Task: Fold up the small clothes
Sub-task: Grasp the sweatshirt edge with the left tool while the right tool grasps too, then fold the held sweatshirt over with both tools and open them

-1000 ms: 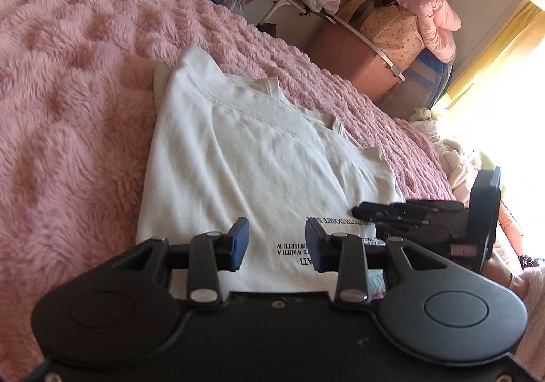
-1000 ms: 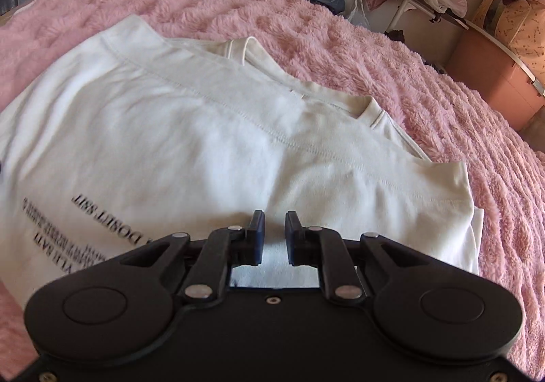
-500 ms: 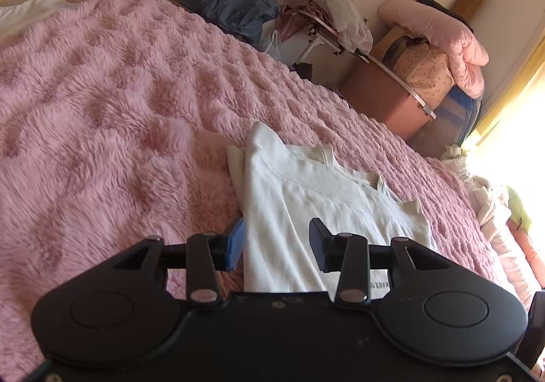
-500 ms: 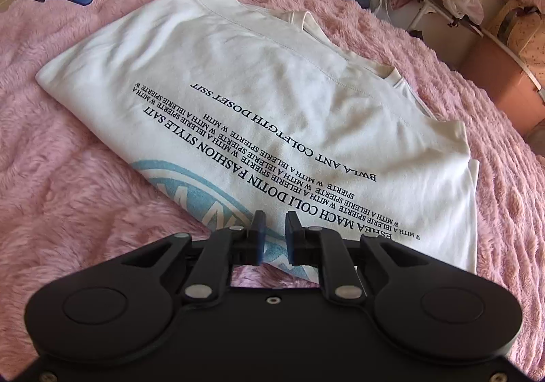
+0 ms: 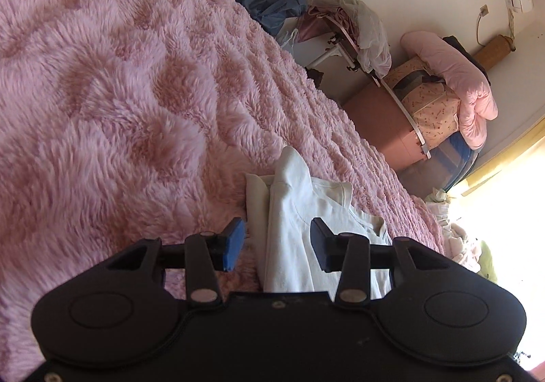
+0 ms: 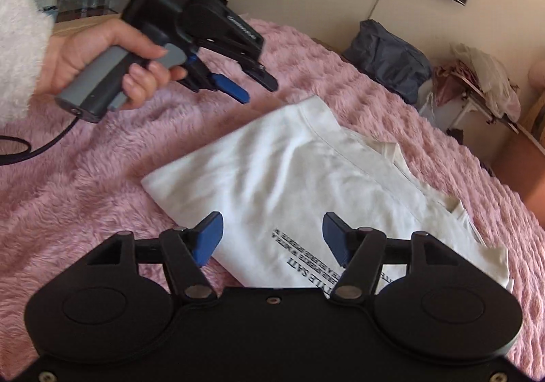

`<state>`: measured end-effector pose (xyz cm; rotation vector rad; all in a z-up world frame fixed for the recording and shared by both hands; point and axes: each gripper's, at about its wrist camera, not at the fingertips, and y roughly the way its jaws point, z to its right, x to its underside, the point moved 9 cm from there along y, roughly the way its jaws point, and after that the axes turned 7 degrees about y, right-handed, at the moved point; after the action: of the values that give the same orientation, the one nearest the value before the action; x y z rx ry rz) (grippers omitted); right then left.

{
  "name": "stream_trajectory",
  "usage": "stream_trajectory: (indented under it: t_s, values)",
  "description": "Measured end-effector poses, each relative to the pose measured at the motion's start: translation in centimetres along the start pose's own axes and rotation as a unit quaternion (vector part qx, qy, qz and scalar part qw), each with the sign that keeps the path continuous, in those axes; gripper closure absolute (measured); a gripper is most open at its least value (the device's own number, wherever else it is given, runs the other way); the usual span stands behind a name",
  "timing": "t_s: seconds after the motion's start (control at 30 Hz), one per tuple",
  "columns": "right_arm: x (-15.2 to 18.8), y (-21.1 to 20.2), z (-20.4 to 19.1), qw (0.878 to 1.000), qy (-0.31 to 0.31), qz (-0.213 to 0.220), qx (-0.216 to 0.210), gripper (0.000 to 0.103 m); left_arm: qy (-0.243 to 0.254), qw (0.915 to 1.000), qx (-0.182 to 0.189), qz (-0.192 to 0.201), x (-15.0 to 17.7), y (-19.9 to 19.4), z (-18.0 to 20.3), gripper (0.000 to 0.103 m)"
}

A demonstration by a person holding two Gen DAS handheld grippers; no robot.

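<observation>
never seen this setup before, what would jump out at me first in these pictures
The fluffy pink blanket fills most of both views, with a folded white t-shirt lying on it, black lettering showing near its closer edge. In the right wrist view the left tongs hang open in the air up left of the shirt, held by a hand in a fuzzy white sleeve. The right tongs sit open just above the shirt's near edge.

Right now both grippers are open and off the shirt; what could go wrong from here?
1. The white shirt lies folded on a fluffy pink blanket; a low grasp may pinch the fluff too.
2. Layered edges show near the collar, so the right gripper might catch only the top layer and undo the fold.
3. The left gripper hangs above the shirt's corner; the two could collide.
</observation>
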<state>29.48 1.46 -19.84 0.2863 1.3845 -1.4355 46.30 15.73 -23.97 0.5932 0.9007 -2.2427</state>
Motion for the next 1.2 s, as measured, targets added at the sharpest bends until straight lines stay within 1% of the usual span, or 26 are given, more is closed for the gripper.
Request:
stream_trajectory:
  t_s: [0.1, 0.13, 0.2, 0.37, 0.5, 0.67, 0.8, 0.87, 0.9, 0.93, 1.0, 1.03, 1.07, 1.1, 1.13, 1.2]
  values:
    - [-0.1, 0.6, -2.4, 0.999, -0.036, 0.000, -0.015, 0.040, 0.004, 1.0000, -0.003, -0.004, 0.1, 1.1, -0.1, 0.059]
    - [0.0, 1.0, -3.2, 0.999, -0.041, -0.004, -0.026, 0.040, 0.002, 1.0000, -0.001, -0.004, 0.0, 1.5, -0.2, 0.059]
    - [0.3, 1.4, -4.0, 0.998, -0.046, -0.011, -0.034, 0.040, -0.005, 1.0000, 0.003, -0.007, 0.0, 2.3, -0.3, 0.059]
    - [1.0, 2.3, -5.6, 0.996, -0.089, -0.014, -0.024, 0.040, -0.006, 0.9998, -0.008, -0.015, -0.5, 4.3, -1.1, 0.059]
    - [1.2, 2.6, -6.8, 0.990, -0.138, 0.000, -0.003, 0.040, -0.010, 0.9996, 0.008, -0.024, -0.8, 5.7, -0.8, 0.058]
    - [0.5, 3.7, -7.5, 0.982, -0.183, 0.015, 0.031, 0.040, -0.034, 0.9987, 0.019, -0.032, -1.1, 7.8, -1.1, 0.057]
    - [0.1, 4.6, -8.1, 0.978, -0.203, 0.014, 0.035, 0.041, -0.051, 0.9975, 0.038, -0.032, -1.2, 8.7, -0.9, 0.058]
    - [-0.2, 4.8, -8.2, 0.978, -0.206, 0.021, 0.038, 0.046, -0.042, 0.9980, 0.033, -0.036, -1.0, 9.0, -0.9, 0.059]
    - [-0.3, 4.8, -8.4, 0.977, -0.208, 0.022, 0.036, 0.057, -0.037, 0.9981, 0.033, -0.037, -1.0, 9.1, -0.8, 0.059]
    - [-0.2, 4.9, -8.5, 0.977, -0.209, 0.018, 0.033, 0.073, -0.034, 0.9981, 0.035, -0.037, -1.0, 9.0, -0.7, 0.063]
    - [-0.1, 5.0, -8.8, 0.977, -0.212, 0.012, 0.031, 0.078, -0.034, 0.9980, 0.039, -0.036, -0.9, 9.0, -0.6, 0.064]
    - [-0.1, 4.9, -8.8, 0.976, -0.213, 0.015, 0.031, 0.082, -0.036, 0.9979, 0.041, -0.034, -0.9, 8.8, -0.6, 0.066]
    - [-0.1, 4.8, -8.8, 0.976, -0.213, 0.018, 0.031, 0.084, -0.033, 0.9982, 0.037, -0.033, -0.8, 8.8, -0.6, 0.070]
    - [-0.1, 4.7, -8.9, 0.977, -0.210, 0.019, 0.030, 0.086, -0.029, 0.9985, 0.030, -0.035, -0.8, 8.7, -0.7, 0.086]
    - [-0.2, 4.5, -8.8, 0.978, -0.207, 0.021, 0.030, 0.089, -0.034, 0.9981, 0.034, -0.038, -0.7, 8.8, -0.7, 0.089]
    - [-0.3, 4.2, -8.6, 0.979, -0.200, 0.025, 0.028, 0.089, -0.042, 0.9976, 0.046, -0.031, -0.8, 8.5, -0.4, 0.092]
